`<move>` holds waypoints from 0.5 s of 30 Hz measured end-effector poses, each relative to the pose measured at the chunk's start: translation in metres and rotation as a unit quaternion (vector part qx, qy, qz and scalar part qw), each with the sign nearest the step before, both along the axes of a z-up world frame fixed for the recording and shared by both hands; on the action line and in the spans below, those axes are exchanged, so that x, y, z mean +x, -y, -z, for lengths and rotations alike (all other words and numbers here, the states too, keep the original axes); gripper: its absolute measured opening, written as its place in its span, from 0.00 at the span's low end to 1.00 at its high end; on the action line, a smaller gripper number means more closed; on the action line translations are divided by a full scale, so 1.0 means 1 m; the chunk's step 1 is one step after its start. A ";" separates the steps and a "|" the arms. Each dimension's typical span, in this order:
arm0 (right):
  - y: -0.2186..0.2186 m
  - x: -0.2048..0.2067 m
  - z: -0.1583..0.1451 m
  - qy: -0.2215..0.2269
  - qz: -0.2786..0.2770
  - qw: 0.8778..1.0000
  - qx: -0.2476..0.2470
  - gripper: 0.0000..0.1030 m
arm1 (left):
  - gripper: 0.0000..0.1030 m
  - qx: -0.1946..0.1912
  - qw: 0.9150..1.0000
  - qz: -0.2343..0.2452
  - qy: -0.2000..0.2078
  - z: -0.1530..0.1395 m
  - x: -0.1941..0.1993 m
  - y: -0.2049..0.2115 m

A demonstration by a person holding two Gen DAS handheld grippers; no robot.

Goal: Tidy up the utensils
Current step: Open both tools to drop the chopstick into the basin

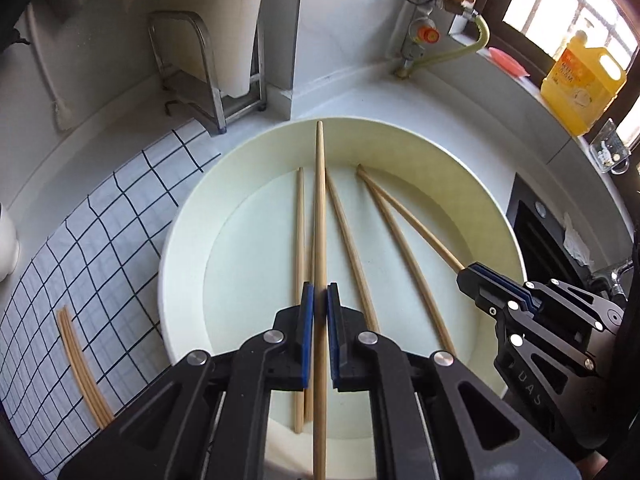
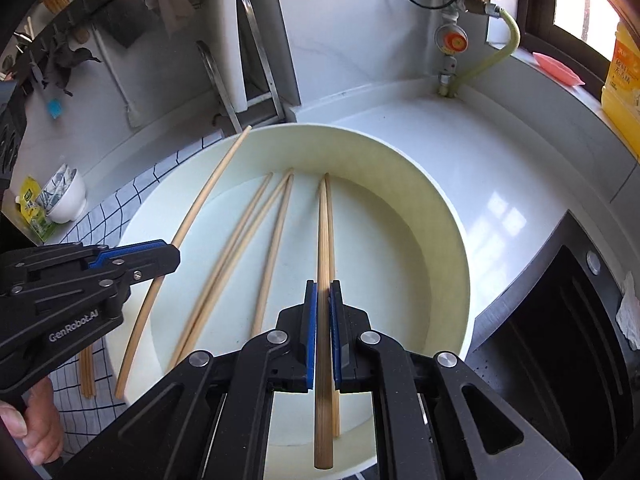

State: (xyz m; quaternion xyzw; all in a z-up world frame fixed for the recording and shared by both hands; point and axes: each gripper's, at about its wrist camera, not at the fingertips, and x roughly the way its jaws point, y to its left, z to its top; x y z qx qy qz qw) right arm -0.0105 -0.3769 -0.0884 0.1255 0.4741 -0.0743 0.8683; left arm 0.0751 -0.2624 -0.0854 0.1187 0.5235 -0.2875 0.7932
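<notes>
White kitchen counter point(image 1: 460, 128) under a bright window, with a big cream basin point(image 1: 180, 248) sitting on it and a checked cloth point(image 1: 100, 240) spread to its left. Both hand-held grippers are over the basin and each one is clamped on a single wooden chopstick. In the left wrist view the left gripper point(image 1: 320, 320) has its blue pads pinched tight on the left chopstick point(image 1: 319, 200), which runs straight away from the camera, tip reaching out past the basin's far rim. The right gripper point(image 2: 323, 320) is doing the same with the right chopstick point(image 2: 322, 240), long axis also pointing away toward the back wall, tip down inside the basin. A few loose chopsticks point(image 1: 352, 248) are lying on the basin floor, fanned out with their far ends toward the back wall, and a little bundle of sorted chopsticks point(image 1: 80, 364) already sits on the cloth, roughly parallel to each other. These things look light, stiff and pretty slick, so I'd guess they want to pivot or slide in the pads if grabbed near an end. Each grip looks to be partway along the stick with a good length sticking out both ways, which seems about right for keeping them from swinging. Round section means they'll probably roll once set down, so laying them alongside the bundle on the cloth makes sense to me.
</notes>
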 end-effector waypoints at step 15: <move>0.008 0.005 0.011 -0.021 -0.005 1.000 0.008 0.32 | 0.46 0.027 0.999 -0.024 -0.007 0.013 0.012 0.001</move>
